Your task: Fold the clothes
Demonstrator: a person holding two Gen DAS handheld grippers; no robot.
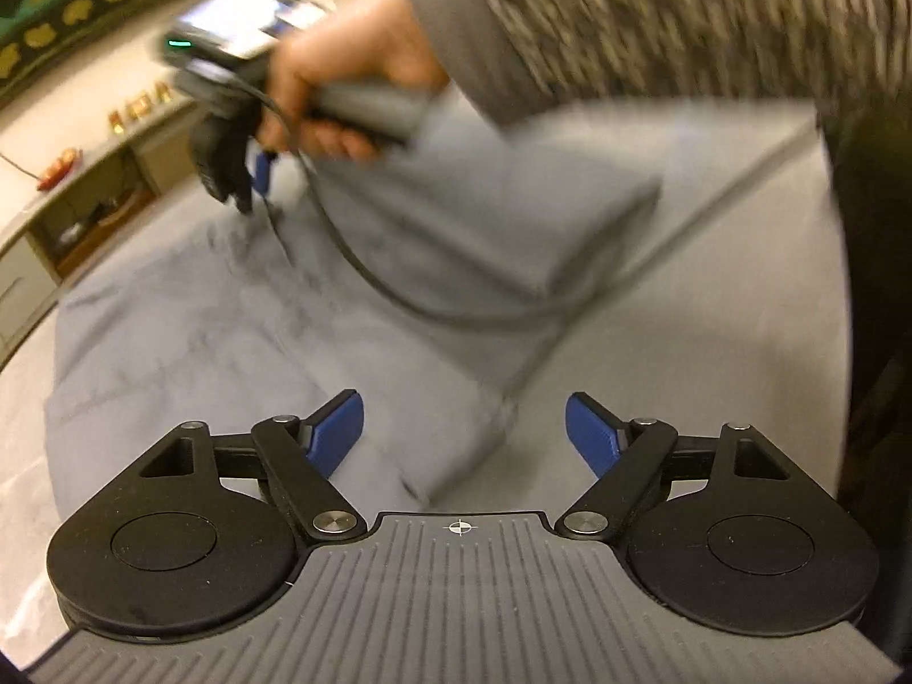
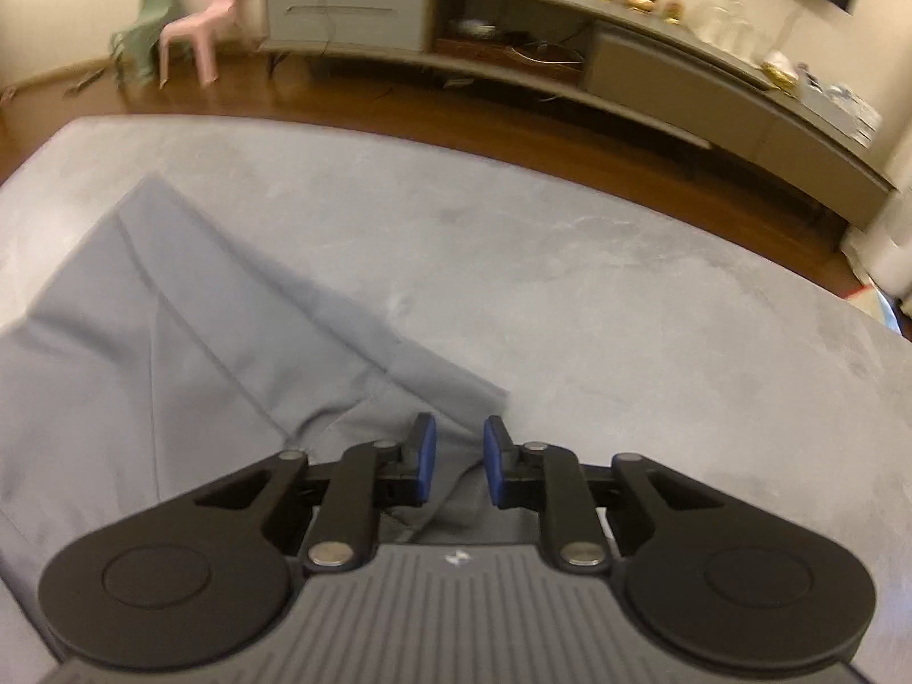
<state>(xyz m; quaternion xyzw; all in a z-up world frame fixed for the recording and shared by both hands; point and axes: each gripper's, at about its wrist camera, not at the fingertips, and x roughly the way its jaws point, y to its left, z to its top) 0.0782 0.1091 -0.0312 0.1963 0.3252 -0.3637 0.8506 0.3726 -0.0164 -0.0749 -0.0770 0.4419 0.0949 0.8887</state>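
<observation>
On the left wrist view, the left gripper [image 1: 464,433] hangs above a grey garment [image 1: 456,239] with its blue fingers spread wide and nothing between them. The garment lies on a grey table [image 1: 23,433]; one part is flat and another part seems laid over it as a fold, but motion blur makes the edges soft. Further away a hand [image 1: 342,85] holds the right gripper [image 1: 251,182], which points down at the cloth; from here I cannot tell how its fingers stand. A patterned sleeve [image 1: 655,11] fills the upper right corner and hides what is behind it.

On the right wrist view, the right gripper [image 2: 459,456] has a small gap between its fingers, and a ridge of the garment [image 2: 171,342] rises under the gap; I judge the fingers are not pressing it, so the gripper is slightly open. The cloth shows seams and at least one layer folded across another, so the folding seems partly done, but the whole shape is cut off at the left and bottom. A long low cabinet [image 2: 627,57] and a pink chair [image 2: 205,17] stand behind the table.
</observation>
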